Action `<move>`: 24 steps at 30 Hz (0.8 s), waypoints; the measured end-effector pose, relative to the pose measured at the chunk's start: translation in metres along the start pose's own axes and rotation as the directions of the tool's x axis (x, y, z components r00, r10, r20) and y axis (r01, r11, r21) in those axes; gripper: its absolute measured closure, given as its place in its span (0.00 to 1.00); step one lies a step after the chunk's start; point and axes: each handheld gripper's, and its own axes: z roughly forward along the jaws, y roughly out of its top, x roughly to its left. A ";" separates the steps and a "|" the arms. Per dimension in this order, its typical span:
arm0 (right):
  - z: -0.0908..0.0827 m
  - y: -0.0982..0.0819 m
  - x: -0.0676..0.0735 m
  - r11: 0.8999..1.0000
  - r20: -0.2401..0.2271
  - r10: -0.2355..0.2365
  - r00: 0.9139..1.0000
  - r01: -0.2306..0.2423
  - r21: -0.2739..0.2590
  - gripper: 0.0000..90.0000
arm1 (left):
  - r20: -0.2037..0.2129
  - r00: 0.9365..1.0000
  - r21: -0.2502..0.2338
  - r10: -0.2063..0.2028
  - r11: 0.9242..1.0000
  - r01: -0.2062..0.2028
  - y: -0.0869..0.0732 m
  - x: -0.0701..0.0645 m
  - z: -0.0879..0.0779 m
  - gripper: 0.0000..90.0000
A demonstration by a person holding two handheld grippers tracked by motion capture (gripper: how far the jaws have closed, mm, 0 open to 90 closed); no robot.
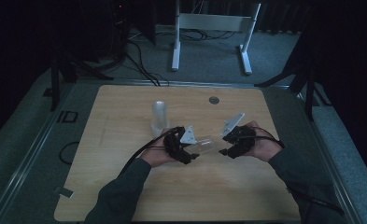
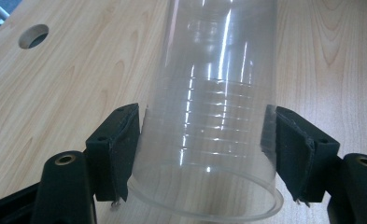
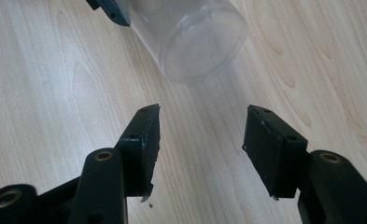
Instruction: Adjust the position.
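A clear plastic cup (image 1: 204,142) lies on its side just above the wooden table (image 1: 125,186), and my left gripper (image 1: 192,156) is shut on it near its rim. In the left gripper view both black pads (image 2: 125,140) press the cup (image 2: 209,93) wall close to its open mouth. My right gripper (image 1: 224,150) faces the cup's closed base from the right and stands open. In the right gripper view the jaws (image 3: 202,140) hold nothing, and the cup base (image 3: 195,42) hangs a little beyond them. A second clear cup (image 1: 159,116) stands upright behind the left hand.
A round cable hole (image 1: 213,100) sits near the table's far edge, also the hole (image 2: 33,36) in the left gripper view. Beyond the table stand a white desk frame (image 1: 214,21) and floor cables (image 1: 139,60). Dark metal rails border the table on both sides.
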 end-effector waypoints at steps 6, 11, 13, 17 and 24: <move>0.002 0.002 0.002 0.999 -0.011 -0.026 1.000 0.026 0.027 0.48 | -0.008 0.999 0.022 0.034 0.999 -0.033 0.002 -0.004 0.003 0.32; 0.003 0.004 0.003 0.998 -0.025 -0.040 0.999 0.041 0.050 0.46 | -0.005 0.999 0.036 0.044 0.998 -0.044 0.001 -0.005 0.005 0.32; 0.004 0.004 0.003 0.996 -0.031 -0.053 0.998 0.055 0.064 0.45 | 0.000 0.999 0.037 0.047 0.998 -0.047 0.001 -0.005 0.005 0.32; 0.006 0.006 0.005 0.994 -0.035 -0.073 0.997 0.075 0.080 0.44 | 0.008 0.999 0.039 0.047 0.998 -0.048 0.002 -0.006 0.006 0.32; 0.010 0.012 0.008 0.988 -0.045 -0.120 0.992 0.124 0.098 0.43 | 0.036 0.998 0.052 0.058 0.997 -0.060 0.003 -0.007 0.008 0.33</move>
